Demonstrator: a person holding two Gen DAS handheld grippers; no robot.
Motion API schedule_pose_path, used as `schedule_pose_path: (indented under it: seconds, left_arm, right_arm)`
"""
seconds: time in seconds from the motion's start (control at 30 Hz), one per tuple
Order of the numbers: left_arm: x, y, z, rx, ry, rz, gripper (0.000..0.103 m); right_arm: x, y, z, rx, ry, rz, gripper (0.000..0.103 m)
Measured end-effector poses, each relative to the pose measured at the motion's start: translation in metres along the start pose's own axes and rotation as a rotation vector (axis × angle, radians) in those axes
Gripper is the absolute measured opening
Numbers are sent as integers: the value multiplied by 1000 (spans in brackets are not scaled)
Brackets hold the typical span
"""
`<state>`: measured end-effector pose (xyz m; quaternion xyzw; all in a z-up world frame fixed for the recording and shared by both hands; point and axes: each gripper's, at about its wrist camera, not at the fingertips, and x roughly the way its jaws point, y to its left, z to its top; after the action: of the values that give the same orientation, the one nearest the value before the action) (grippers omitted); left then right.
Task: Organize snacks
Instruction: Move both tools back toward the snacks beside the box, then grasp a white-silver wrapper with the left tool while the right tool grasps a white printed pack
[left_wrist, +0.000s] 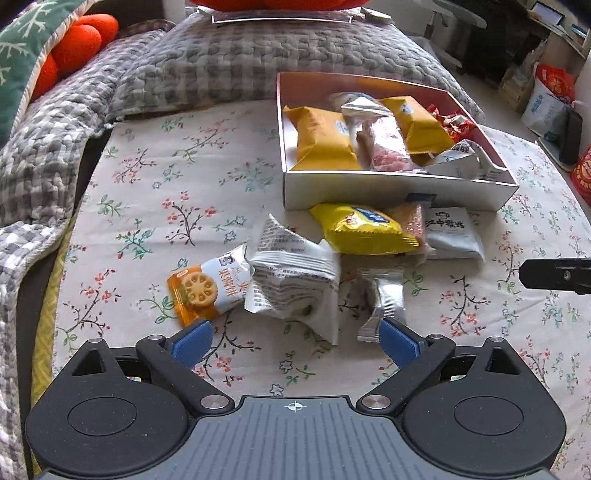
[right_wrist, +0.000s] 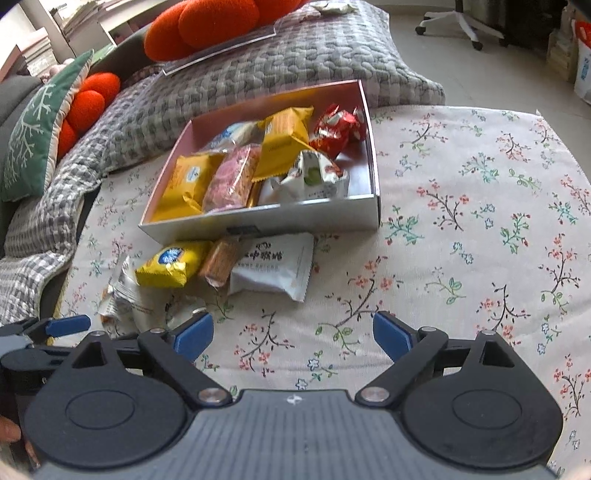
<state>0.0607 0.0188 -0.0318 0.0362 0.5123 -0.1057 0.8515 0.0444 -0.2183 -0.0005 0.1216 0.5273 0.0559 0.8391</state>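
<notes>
A white cardboard box (left_wrist: 391, 192) (right_wrist: 258, 223) holds several snack packs, yellow, pink, red and white. Loose packs lie on the flowered cloth in front of it: a yellow pack (left_wrist: 364, 230) (right_wrist: 170, 264), a white pack with dark print (left_wrist: 454, 234) (right_wrist: 273, 267), a crumpled white wrapper (left_wrist: 295, 280), an orange lotus-root cookie pack (left_wrist: 205, 290) and a small silver wrapper (left_wrist: 382, 308). My left gripper (left_wrist: 295, 341) is open, low over the crumpled wrapper, nothing between its fingers. My right gripper (right_wrist: 293, 334) is open over bare cloth, to the right of the loose packs.
A grey checked quilt (left_wrist: 221, 66) (right_wrist: 258, 70) lies behind the box, with orange cushions (right_wrist: 207, 26) and a green pillow (right_wrist: 33, 133) at the left. The left gripper's blue pad (right_wrist: 70, 325) shows at the right wrist view's left edge. Bags and a chair base stand on the floor at the right.
</notes>
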Motion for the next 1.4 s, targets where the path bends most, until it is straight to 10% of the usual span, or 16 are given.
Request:
schedule_pose_path:
  seconds: [0.47, 0.77, 1.07, 1.4]
  left_arm:
    - [9, 2, 1, -9, -101, -74, 94]
    - [10, 5, 3, -70, -145, -95, 56]
    - [6, 19, 4, -97, -69, -102, 51]
    - [10, 26, -6, 21, 108, -2, 58]
  right_arm:
    - [27, 6, 4, -57, 8, 34, 92]
    - [50, 2, 9, -86, 0, 72, 71]
    - [50, 19, 2, -165, 23, 145, 57]
    - [38, 49, -7, -291, 151, 214, 64]
